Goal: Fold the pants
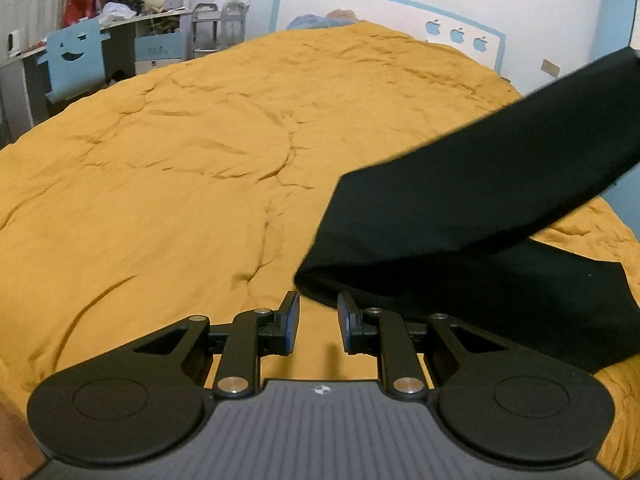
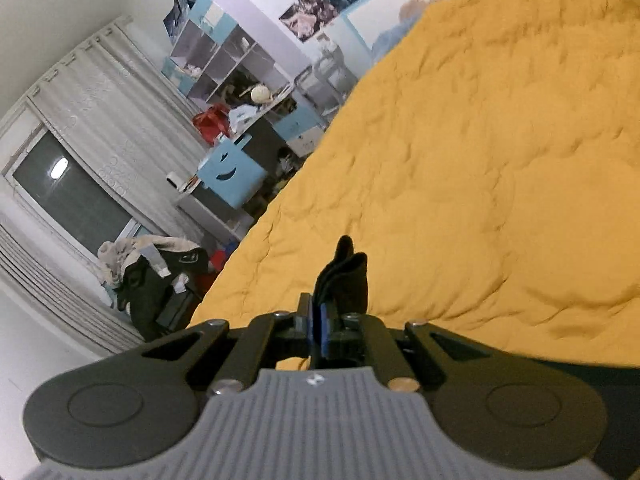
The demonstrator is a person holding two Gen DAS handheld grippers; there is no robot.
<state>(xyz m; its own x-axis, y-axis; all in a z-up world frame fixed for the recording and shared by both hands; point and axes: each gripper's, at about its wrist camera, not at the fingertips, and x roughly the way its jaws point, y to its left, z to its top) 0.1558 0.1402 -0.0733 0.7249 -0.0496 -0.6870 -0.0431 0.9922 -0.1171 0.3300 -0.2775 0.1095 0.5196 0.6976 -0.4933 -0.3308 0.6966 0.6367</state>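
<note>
Left gripper (image 1: 319, 326) parted, right gripper (image 2: 318, 326) clamped

No readable text; three apple-shaped cutouts (image 1: 456, 35) on blue-edged headboard (image 1: 384, 4).

A wide bed under a wrinkled mustard-yellow quilt (image 1: 200, 152) fills the room. Behind it stands a white headboard with a blue border and apple cut-outs (image 1: 456, 34). A blue chair with a smiling-face cut-out (image 1: 74, 56) sits at a cluttered desk (image 1: 132, 20). Pale pleated curtains (image 2: 120, 108) frame a dark window (image 2: 72, 196), which reflects a lamp.
</note>
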